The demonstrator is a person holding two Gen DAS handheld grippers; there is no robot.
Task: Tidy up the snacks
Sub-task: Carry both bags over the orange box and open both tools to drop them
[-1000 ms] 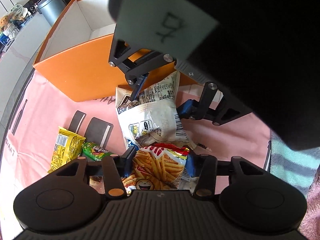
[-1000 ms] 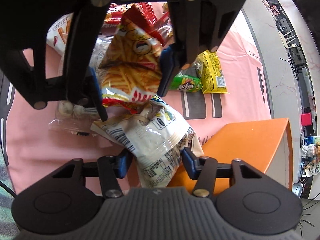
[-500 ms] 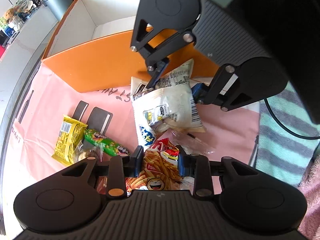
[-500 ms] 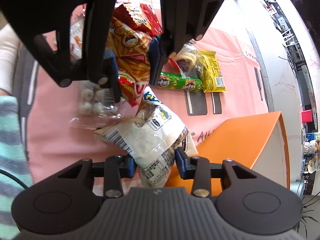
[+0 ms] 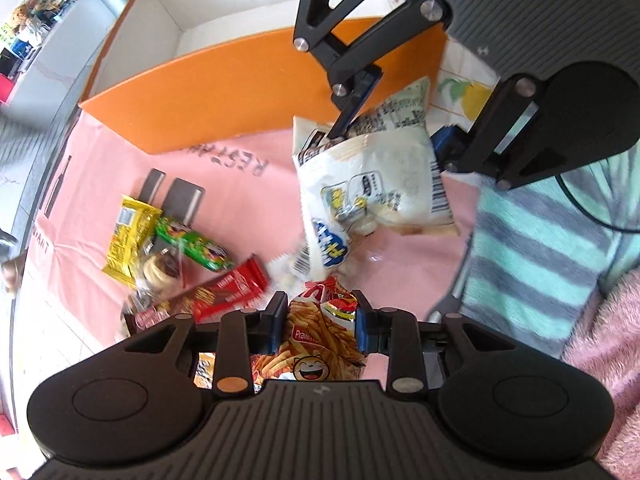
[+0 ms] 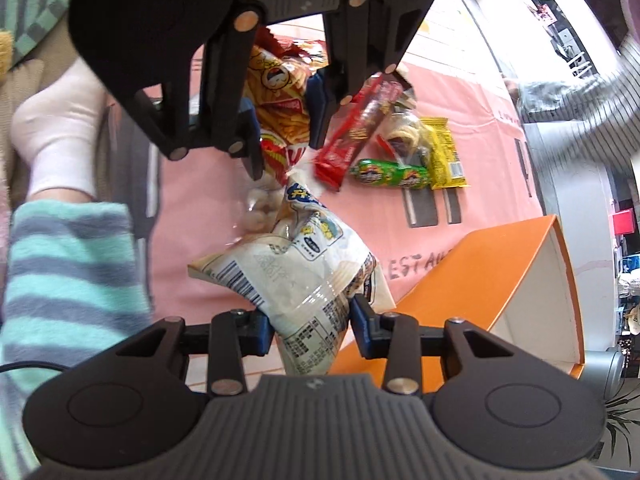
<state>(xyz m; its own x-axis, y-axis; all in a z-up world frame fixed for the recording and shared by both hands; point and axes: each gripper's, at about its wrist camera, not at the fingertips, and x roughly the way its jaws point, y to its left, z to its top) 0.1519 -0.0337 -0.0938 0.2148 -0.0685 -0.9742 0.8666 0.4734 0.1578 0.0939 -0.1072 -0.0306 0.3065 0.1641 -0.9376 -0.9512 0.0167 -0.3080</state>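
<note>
My left gripper (image 5: 321,322) is shut on an orange fries snack bag (image 5: 320,344), held above the pink mat; it also shows in the right wrist view (image 6: 280,100). My right gripper (image 6: 310,326) is shut on a white snack bag (image 6: 296,276), lifted beside the orange box (image 6: 492,280); the white bag also shows in the left wrist view (image 5: 372,176). The orange box (image 5: 224,84) stands open with a white inside, at the far side of the mat.
On the pink mat (image 5: 100,280) lie a yellow packet (image 5: 128,240), a green packet (image 5: 192,248), a red bar (image 5: 228,292), a clear pack of round biscuits (image 5: 156,276) and a clear bag of white balls (image 6: 260,204). A striped sleeve (image 5: 540,240) is at the right.
Both grippers have risen and drawn apart with their bags. The white bag now hangs clear of the fries bag. A red bar has come into view on the mat.
</note>
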